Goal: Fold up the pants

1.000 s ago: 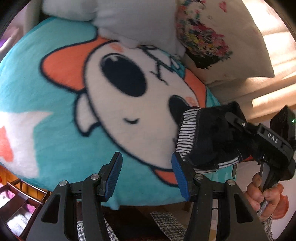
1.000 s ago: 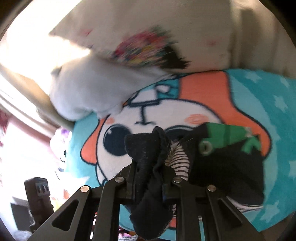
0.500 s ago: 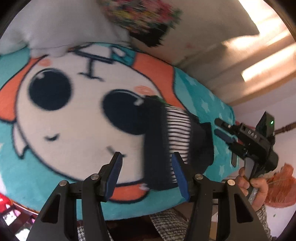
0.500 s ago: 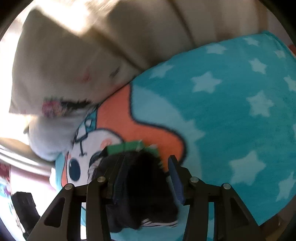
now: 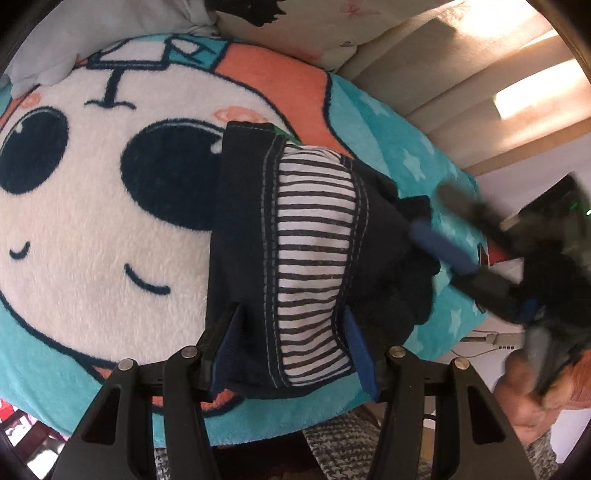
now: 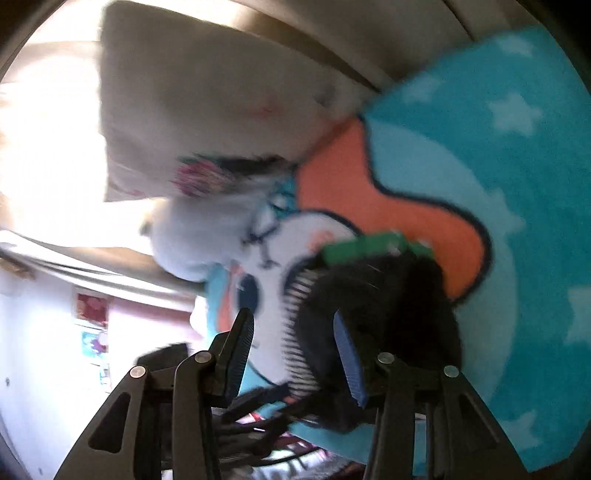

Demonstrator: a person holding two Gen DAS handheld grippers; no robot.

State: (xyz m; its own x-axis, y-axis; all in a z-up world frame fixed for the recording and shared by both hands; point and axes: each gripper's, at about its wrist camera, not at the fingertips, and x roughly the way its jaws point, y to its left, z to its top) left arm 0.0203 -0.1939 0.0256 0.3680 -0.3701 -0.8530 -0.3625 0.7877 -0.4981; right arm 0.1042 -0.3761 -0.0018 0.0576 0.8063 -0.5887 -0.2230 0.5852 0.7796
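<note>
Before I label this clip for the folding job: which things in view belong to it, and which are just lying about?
Part of the job:
- dark pants with striped lining, bundled on the blanket
- left gripper, open around the near end of the pants
- right gripper, open

Just lying about:
- cartoon fleece blanket, the work surface
- floral pillow
- white pillow

Cartoon-face fleece blanket spread flat; floral pillow and white cushion at far edge.
</note>
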